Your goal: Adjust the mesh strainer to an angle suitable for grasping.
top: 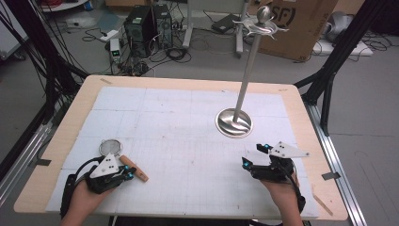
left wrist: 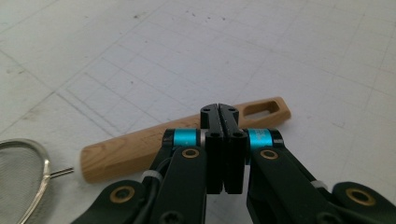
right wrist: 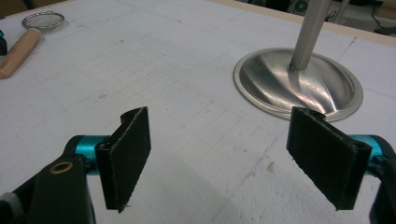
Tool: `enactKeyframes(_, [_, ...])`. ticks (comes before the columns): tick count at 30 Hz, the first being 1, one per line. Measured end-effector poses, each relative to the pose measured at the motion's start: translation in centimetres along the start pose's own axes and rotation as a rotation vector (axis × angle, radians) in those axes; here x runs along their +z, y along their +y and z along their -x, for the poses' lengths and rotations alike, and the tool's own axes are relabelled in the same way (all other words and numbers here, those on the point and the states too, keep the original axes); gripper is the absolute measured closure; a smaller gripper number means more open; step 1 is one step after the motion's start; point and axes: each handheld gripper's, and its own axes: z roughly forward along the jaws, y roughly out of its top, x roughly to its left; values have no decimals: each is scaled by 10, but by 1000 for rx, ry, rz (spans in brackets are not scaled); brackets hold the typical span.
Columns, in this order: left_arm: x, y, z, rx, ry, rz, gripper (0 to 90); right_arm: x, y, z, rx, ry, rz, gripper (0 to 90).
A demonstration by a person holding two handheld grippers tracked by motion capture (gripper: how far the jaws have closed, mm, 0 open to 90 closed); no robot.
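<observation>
High view, left gripper: our left gripper sits at the near left of the table, its tips just beside the strainer's wooden handle.
High view, strainer: we see the strainer lying flat on the white mat, round mesh bowl away from us, handle angled toward the near side.
High view, right gripper: our right gripper rests at the near right, well apart from the strainer, with the metal stand beyond it.
High view, risk: we judge that a swing of the strainer toward the stand could knock its tall thin pole, since the hooks sit high above a small base.
Left gripper view, jaws: pressed together with nothing between them, in front of the handle, not around it.
Left gripper view, handle: smooth pale wood, rounded and tapering, with a slotted hanging hole at the far end; a thin wire joins it to the fine steel mesh and rim.
Left gripper view, risk: we think shut jaws would only nudge and roll the round handle away; they must spread before any grasp.
Right gripper view, jaws: spread wide, with flat black rough-edged pads and nothing between them.
Right gripper view, stand: polished dished steel base, mirror-bright, likely to slide on the mat.
</observation>
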Motion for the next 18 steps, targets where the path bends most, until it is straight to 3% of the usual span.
enactKeyframes(11, [38,37,0,60,-4,-45,893,-1,0,1,4,0,2,208])
enactKeyframes(18, [51,48,-10,26,15,-45,892,-1,-1,2,6,0,-1,208])
